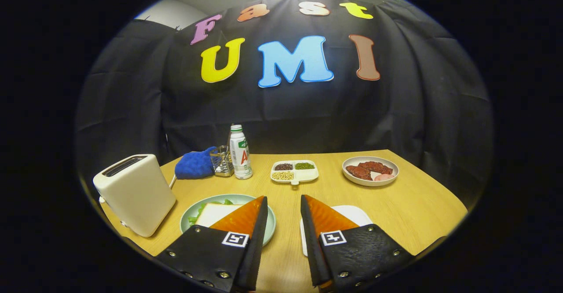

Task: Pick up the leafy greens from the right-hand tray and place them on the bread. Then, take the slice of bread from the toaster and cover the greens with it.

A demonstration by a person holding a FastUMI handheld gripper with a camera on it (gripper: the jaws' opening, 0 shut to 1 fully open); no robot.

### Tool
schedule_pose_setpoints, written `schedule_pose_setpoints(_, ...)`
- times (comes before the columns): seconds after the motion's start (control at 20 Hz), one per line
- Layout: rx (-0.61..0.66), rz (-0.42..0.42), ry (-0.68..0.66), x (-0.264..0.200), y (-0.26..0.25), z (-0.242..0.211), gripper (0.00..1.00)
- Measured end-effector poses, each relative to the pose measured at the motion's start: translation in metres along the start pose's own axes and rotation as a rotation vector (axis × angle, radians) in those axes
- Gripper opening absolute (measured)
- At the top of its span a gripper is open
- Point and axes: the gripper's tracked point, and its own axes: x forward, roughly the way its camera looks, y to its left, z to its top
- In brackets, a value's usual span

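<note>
A pale green plate lies just ahead of my left finger, which partly covers it. On the plate is a white slice of bread, with leafy greens poking out from under its edges. A white toaster stands to the left of the plate, its top slot dark. The white right-hand tray sits behind my right finger, and its visible part is bare. My gripper hovers above the table's near edge, open, with nothing between the fingers.
Farther back stand a blue cloth, a small glass and a white bottle. A divided dish of beans sits mid-table, and a plate of red meat slices is at the back right.
</note>
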Motion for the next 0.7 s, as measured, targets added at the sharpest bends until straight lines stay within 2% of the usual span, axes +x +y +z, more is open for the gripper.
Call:
schedule_pose_setpoints(0.3,-0.006,-0.051,-0.042,-0.015,-0.052,0.013,0.45)
schedule_pose_setpoints(0.45,-0.001,-0.039,-0.076,-0.025,-0.072,0.025,0.45)
schedule_pose_setpoints(0.6,-0.049,-0.093,-0.087,-0.03,-0.118,0.03,0.45)
schedule_pose_setpoints(0.7,-0.052,-0.097,-0.087,-0.037,-0.139,0.03,0.45)
